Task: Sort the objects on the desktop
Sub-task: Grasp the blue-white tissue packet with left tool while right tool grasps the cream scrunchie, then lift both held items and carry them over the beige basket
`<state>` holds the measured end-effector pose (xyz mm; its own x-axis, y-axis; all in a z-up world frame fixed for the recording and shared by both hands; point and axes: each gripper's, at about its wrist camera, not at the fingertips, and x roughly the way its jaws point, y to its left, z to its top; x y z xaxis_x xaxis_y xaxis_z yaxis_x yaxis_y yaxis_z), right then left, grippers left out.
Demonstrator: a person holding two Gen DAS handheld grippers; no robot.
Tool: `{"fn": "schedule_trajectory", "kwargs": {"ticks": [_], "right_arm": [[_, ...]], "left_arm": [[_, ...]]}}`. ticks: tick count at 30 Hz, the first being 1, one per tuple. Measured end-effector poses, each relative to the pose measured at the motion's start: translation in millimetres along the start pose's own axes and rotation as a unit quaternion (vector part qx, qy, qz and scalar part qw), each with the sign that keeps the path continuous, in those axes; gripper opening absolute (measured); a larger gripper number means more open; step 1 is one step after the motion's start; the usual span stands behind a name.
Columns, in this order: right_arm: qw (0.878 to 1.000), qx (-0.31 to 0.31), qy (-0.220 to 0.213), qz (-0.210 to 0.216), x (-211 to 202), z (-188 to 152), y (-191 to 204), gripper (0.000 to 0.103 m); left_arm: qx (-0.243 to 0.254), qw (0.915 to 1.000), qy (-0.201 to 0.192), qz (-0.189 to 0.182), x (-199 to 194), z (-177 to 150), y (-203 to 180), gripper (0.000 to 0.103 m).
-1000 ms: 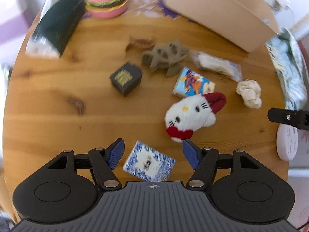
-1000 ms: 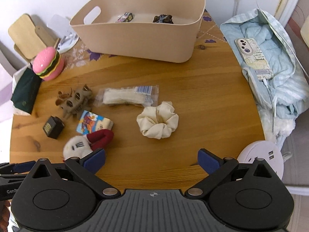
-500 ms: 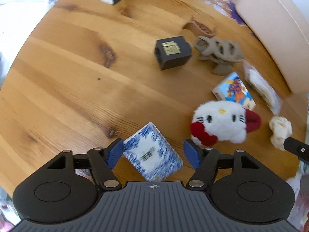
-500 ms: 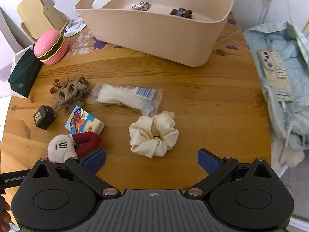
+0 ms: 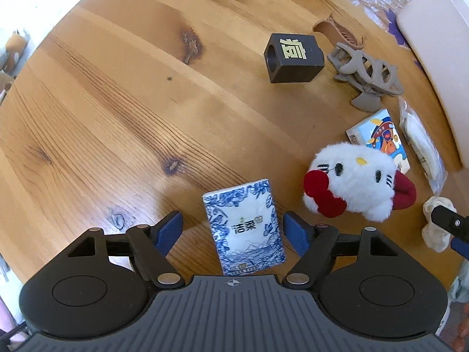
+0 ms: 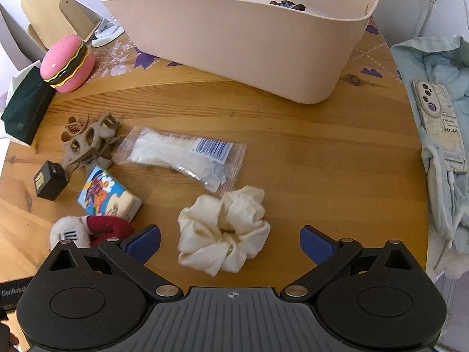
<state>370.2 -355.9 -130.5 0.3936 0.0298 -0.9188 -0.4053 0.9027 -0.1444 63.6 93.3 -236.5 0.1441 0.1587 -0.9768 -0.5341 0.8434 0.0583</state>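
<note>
The left tool (image 5: 233, 230) points steeply down at the wooden bench (image 5: 123, 111). Its jaws are opening and stand wide. A blue-and-white tissue pack (image 5: 244, 226) lies flat on the bench between the blue pads (image 5: 168, 228); a gap shows on each side of the pack, so neither pad presses on it.

The right tool (image 6: 230, 242) also points down at the bench. Its jaws stand wide apart and hold nothing. A cream scrunchie (image 6: 224, 240) lies on the bench between the pads, clear of both.

Other items on the bench, right wrist view:
- A white plush cat head with a red bow (image 6: 88, 230) lies just left of the right tool's left pad.
- A small cartoon-printed tissue pack (image 6: 108, 198) lies just behind the plush.
- A black cube with gold lettering (image 6: 49, 180) sits to the left of that pack.
- A taupe hair claw clip (image 6: 91, 139) lies behind the cube.
- A clear sealed packet with a barcode (image 6: 183, 154) lies between the clip and the scrunchie.
- A beige storage bin (image 6: 246, 38) stands at the far side of the bench, with two small dark items inside.
- A pink burger-shaped toy (image 6: 67, 63) sits left of the bin.
- A phone (image 6: 441, 126) rests on pale blue cloth at the right edge.
</note>
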Motion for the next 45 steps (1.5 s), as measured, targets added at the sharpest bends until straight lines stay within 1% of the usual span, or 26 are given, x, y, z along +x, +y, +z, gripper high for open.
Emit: {"fn": "schedule_trajectory", "kwargs": {"ticks": [1,2,3,4,5,6,7,9,10,12,13,14,15,18,19,21,24,27,29,32,35,40,45], "right_arm": [[1.000,-0.003,0.001,0.000,2.5,1.1,-0.3,0.102],[1.000,-0.006,0.001,0.001,4.5,1.9,-0.7,0.100],[1.000,-0.010,0.001,0.002,7.5,3.1,-1.0,0.094],[1.000,-0.011,0.002,0.004,9.9,3.6,-1.0,0.092],[0.999,-0.037,-0.005,0.012,10.9,8.0,-1.2,0.086],[0.999,-0.037,-0.002,0.013,13.5,8.1,-1.0,0.083],[0.999,-0.039,-0.001,0.013,15.4,8.1,-0.7,0.081],[0.999,-0.050,-0.008,0.008,16.1,7.1,1.6,0.079],[0.998,-0.057,-0.014,0.006,16.0,6.7,2.9,0.077],[0.998,-0.066,-0.021,0.001,15.4,7.2,4.9,0.066],[0.998,-0.067,-0.022,0.000,15.1,7.6,4.9,0.064],[0.997,-0.069,-0.022,-0.001,14.8,8.6,5.0,0.060],[0.997,-0.069,-0.021,-0.005,14.6,8.8,5.2,0.059],[0.997,-0.069,-0.025,-0.012,13.3,9.3,3.3,0.047],[0.997,-0.065,-0.027,-0.013,12.5,9.3,1.2,0.045],[0.997,-0.063,-0.031,-0.016,10.9,9.5,-2.9,0.033],[0.997,-0.063,-0.033,-0.015,10.0,9.4,-8.4,0.023],[0.998,-0.059,-0.035,-0.011,8.9,8.8,-13.6,0.019],[0.998,-0.057,-0.036,-0.010,8.3,8.0,-15.4,0.018],[0.998,-0.052,-0.036,-0.005,7.2,5.3,-18.3,0.017],[0.998,-0.046,-0.037,0.000,4.8,2.4,-20.2,0.016],[0.998,-0.041,-0.042,0.013,-8.9,-1.6,-20.4,0.016],[0.997,-0.052,-0.055,0.026,-32.9,-0.1,-17.8,0.016]], "left_arm": [[0.000,1.0000,-0.001,0.003,-0.1,-0.3,-1.3,0.077],[0.001,1.0000,-0.002,0.006,-0.2,-0.7,-2.5,0.077],[0.003,0.9999,-0.001,0.010,-0.2,-1.0,-3.5,0.077],[0.003,0.9999,-0.002,0.014,-0.2,-1.5,-5.1,0.076],[0.007,0.9998,-0.003,0.018,-0.3,-2.0,-7.0,0.076],[0.011,0.9997,-0.005,0.023,-0.6,-2.7,-8.8,0.075],[0.017,0.9994,-0.007,0.028,-0.9,-3.9,-11.0,0.075],[0.033,0.9987,-0.009,0.039,-1.8,-5.8,-13.9,0.070],[0.034,0.9984,-0.012,0.044,-2.6,-6.7,-15.0,0.068],[0.041,0.9980,-0.017,0.045,-4.8,-7.2,-15.9,0.058],[0.043,0.9979,-0.020,0.045,-6.2,-7.2,-16.5,0.055],[0.047,0.9976,-0.024,0.045,-7.9,-7.1,-17.6,0.048],[0.051,0.9975,-0.024,0.043,-8.5,-6.6,-18.3,0.048],[0.058,0.9970,-0.027,0.044,-10.8,-6.4,-15.3,0.047],[0.060,0.9968,-0.030,0.043,-11.5,-7.5,-15.7,0.047],[0.069,0.9960,-0.036,0.044,-12.9,-9.3,-16.5,0.047],[0.076,0.9954,-0.038,0.045,-15.0,-8.5,-15.5,0.047],[0.081,0.9950,-0.036,0.045,-15.3,-3.3,-14.0,0.047],[0.087,0.9946,-0.035,0.044,-19.9,-6.6,-6.3,0.047],[0.099,0.9935,-0.035,0.045,-23.6,-9.3,-5.1,0.047],[0.108,0.9926,-0.036,0.043,-25.3,-2.8,-6.6,0.047],[0.121,0.9907,-0.051,0.034,-40.7,-0.1,-6.8,0.047],[0.133,0.9882,-0.076,0.012,-58.1,22.3,-13.2,0.047]]}}
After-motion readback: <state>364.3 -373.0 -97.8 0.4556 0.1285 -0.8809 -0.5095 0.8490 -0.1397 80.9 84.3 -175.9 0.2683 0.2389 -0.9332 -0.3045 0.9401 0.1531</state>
